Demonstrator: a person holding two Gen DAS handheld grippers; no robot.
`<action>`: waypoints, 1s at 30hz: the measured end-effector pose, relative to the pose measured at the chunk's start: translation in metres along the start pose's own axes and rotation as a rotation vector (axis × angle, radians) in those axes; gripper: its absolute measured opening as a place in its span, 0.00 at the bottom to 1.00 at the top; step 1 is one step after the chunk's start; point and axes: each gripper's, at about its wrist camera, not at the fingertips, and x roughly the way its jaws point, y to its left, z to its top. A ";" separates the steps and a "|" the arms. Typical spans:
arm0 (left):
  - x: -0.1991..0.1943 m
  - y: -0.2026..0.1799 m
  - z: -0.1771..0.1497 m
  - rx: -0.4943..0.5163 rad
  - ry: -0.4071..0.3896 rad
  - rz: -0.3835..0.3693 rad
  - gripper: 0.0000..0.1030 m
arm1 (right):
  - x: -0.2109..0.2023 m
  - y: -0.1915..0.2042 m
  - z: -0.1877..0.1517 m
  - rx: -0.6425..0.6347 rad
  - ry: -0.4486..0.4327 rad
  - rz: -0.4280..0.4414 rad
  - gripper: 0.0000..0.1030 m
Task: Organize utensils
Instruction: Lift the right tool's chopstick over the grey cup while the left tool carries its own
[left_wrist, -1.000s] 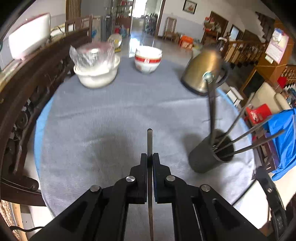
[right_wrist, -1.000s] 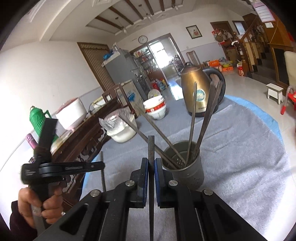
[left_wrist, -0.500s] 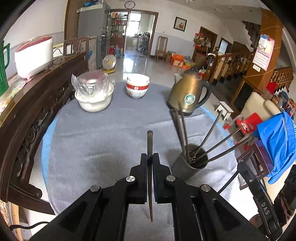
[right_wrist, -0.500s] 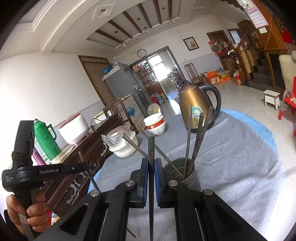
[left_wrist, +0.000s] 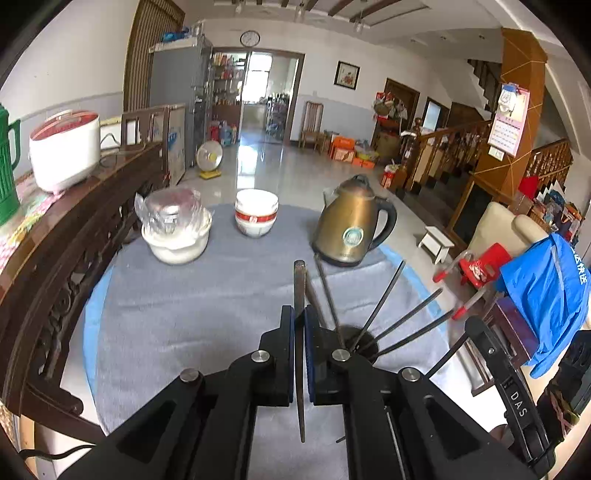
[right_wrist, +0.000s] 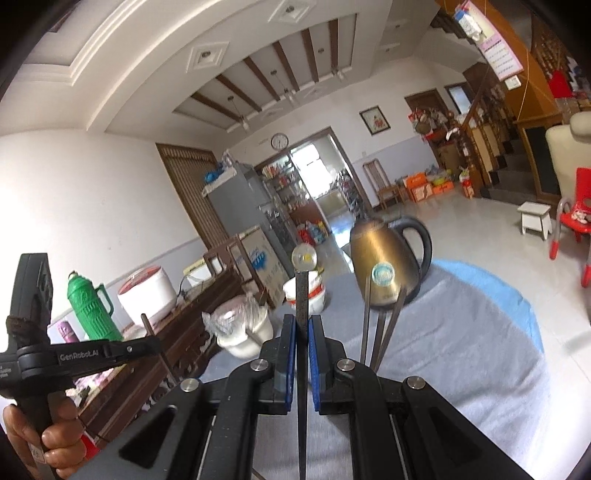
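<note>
Two grippers, left and right, each had fingers pinching a chopstick; next, I judged, came lowering one into the holder near right.

left wrist: down over table | right wrist: level (both see kettle)

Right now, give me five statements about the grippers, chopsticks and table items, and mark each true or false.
1. The left hand-held gripper is shut on a dark metal chopstick. True.
2. The right hand-held gripper is open and holds nothing. False: it is shut on a second dark chopstick.
3. The bronze electric kettle lies tipped over. False: it stands upright on the grey tablecloth.
4. Several chopsticks already stand in the dark cylindrical holder. True.
5. The stacked white bowls with a red band sit right of the kettle. False: left.
</note>
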 end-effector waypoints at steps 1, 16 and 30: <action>-0.002 -0.003 0.003 0.002 -0.013 0.000 0.05 | -0.002 0.000 0.005 -0.002 -0.022 -0.004 0.07; -0.004 -0.039 0.040 0.012 -0.171 -0.031 0.05 | -0.002 -0.012 0.049 0.012 -0.246 -0.111 0.07; 0.057 -0.061 0.032 0.009 -0.171 -0.029 0.05 | 0.048 -0.023 0.031 -0.015 -0.196 -0.175 0.07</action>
